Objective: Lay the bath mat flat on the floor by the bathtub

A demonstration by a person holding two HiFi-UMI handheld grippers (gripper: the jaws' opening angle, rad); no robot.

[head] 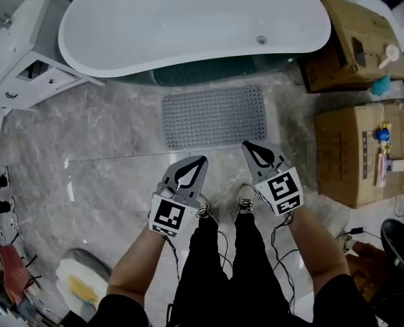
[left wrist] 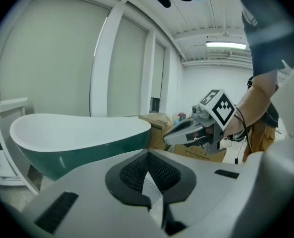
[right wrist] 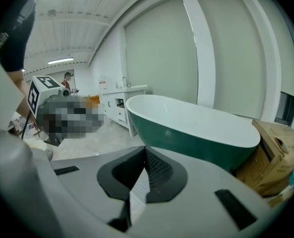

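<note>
grey marble floor [head: 106, 135] fills the head view, with the white bathtub [head: 188, 19] across the top, its dark green outer wall showing under the rim. the bath mat [head: 213, 116], a grey rectangle covered in small holes, lies spread out on the floor just beside the tub. its long edge runs along the tub's side, and no corner looks folded or lifted. a white vanity cabinet [head: 24, 67] stands to the left of the tub, and cardboard boxes [head: 345, 152] sit to the right.

the left gripper [head: 191, 171] and the right gripper [head: 256, 155] are both held in the air between the person's shoes [head: 246, 197] and the near edge of the mat, apart from it and from each other. each gripper's own view shows its two jaws pressed together with nothing pinched between the pads. both views look over the closed tips toward the tub.

as a judgement, the laying step looks done: the mat is down, flat and in the right place, and neither gripper holds it. what is left is at most a check. if the mat should sit squarer to the tub or closer to it, the next move would be to lower one gripper to a near corner, spread its jaws, pinch the thin edge and slide it. the soft mat could buckle under a push, so a pull would be safer. otherwise the grippers need only be kept clear.
</note>
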